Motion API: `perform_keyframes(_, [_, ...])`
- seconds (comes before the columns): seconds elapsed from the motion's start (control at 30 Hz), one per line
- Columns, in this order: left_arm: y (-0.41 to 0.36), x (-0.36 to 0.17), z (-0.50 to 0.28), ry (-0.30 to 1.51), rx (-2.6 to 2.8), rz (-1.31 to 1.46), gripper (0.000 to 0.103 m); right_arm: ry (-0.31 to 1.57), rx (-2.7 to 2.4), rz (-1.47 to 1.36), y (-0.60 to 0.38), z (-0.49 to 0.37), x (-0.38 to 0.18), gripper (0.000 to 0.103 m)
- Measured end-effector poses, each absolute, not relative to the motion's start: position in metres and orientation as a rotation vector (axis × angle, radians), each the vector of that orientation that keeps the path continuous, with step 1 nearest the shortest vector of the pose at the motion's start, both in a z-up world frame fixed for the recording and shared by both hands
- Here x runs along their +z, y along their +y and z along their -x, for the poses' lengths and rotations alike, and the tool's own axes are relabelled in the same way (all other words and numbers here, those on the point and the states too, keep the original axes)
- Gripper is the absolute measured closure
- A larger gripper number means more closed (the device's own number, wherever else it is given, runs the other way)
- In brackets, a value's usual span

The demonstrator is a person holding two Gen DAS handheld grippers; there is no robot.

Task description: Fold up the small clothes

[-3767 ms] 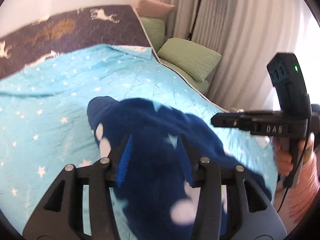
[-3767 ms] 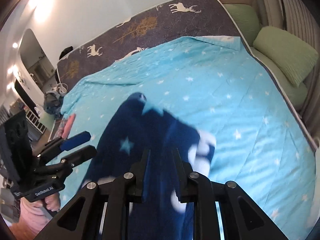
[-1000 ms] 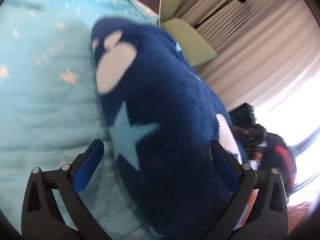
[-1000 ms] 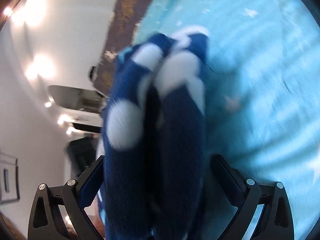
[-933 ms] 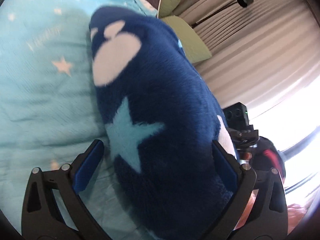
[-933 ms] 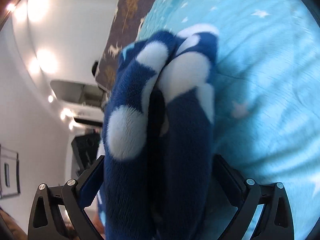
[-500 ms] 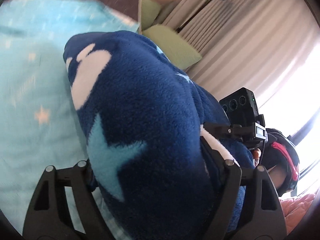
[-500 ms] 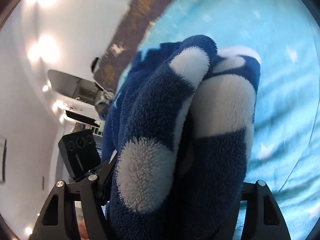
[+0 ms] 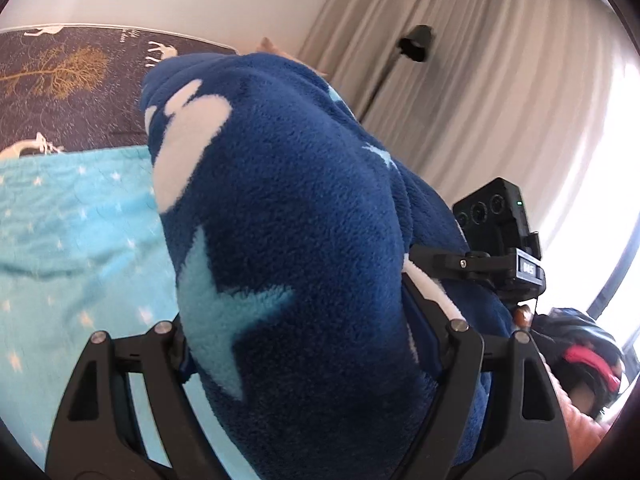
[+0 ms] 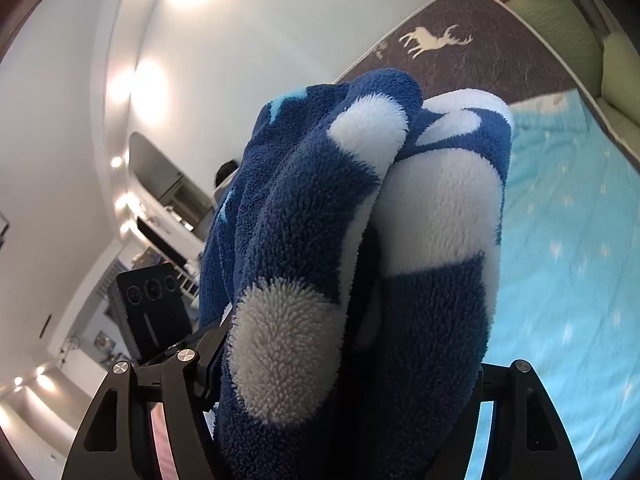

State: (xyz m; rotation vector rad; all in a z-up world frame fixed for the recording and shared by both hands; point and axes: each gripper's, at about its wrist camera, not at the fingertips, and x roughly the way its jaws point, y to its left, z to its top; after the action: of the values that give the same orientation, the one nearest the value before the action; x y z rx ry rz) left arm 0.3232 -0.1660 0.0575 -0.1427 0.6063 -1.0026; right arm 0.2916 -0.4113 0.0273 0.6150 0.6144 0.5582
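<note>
A folded navy fleece garment [image 9: 288,216] with white spots and pale blue stars fills both views; in the right wrist view [image 10: 360,240] it shows as a thick bundle of layers. My left gripper [image 9: 304,344] is shut on one end of it. My right gripper [image 10: 344,368] is shut on the other end. Both hold it lifted above the turquoise star-print bedspread [image 9: 72,240]. The fleece hides the fingertips of both grippers. The right gripper's body [image 9: 496,248] shows at the right of the left wrist view; the left gripper's body [image 10: 152,312] shows at the left of the right wrist view.
A dark headboard panel with deer and tree prints [image 9: 60,80] runs along the far side of the bed. Green pillows [image 10: 568,24] lie at the bed's right. Beige curtains [image 9: 480,80] and a floor lamp [image 9: 412,46] stand by a bright window.
Both grippers closed onto the folded fleece bundle, from wide open a second ago, and lifted it off the bedspread while tilting upward; more wall and curtain now show.
</note>
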Motion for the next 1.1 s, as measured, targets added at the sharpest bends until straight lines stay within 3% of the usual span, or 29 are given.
perform_keyframes(0.17, [-0.180, 0.029, -0.392, 0.606, -0.899, 0.196, 0.021, 0.600, 0.509, -0.641, -0.421, -0.375, 0.015, 0.030])
perform_keyframes(0.3, [-0.184, -0.027, -0.431, 0.667, -0.753, 0.231, 0.021, 0.653, 0.458, -0.611, -0.424, -0.438, -0.017, 0.030])
perform_keyframes(0.43, [-0.197, -0.102, -0.457, 0.783, -0.539, 0.133, 0.020, 0.780, 0.360, -0.560, -0.415, -0.498, -0.090, 0.030])
perform_keyframes(0.5, [-0.194, -0.118, -0.459, 0.759, -0.499, 0.133, 0.014, 0.857, 0.292, -0.520, -0.411, -0.519, -0.131, 0.029])
perform_keyframes(0.53, [-0.188, -0.121, -0.462, 0.764, -0.494, 0.181, 0.008, 0.833, 0.304, -0.563, -0.416, -0.523, -0.149, 0.023])
perform_keyframes(0.63, [-0.189, -0.121, -0.461, 0.762, -0.496, 0.173, 0.006, 0.770, 0.360, -0.680, -0.429, -0.517, -0.163, 0.018])
perform_keyframes(0.9, [-0.181, -0.101, -0.451, 0.679, -0.416, 0.083, 0.006, 0.787, 0.210, -0.560, -0.437, -0.485, -0.122, 0.015])
perform_keyframes(1.1, [-0.184, -0.054, -0.392, 0.573, -0.433, -0.098, 0.007, 0.730, 0.059, -0.417, -0.459, -0.402, -0.063, 0.015])
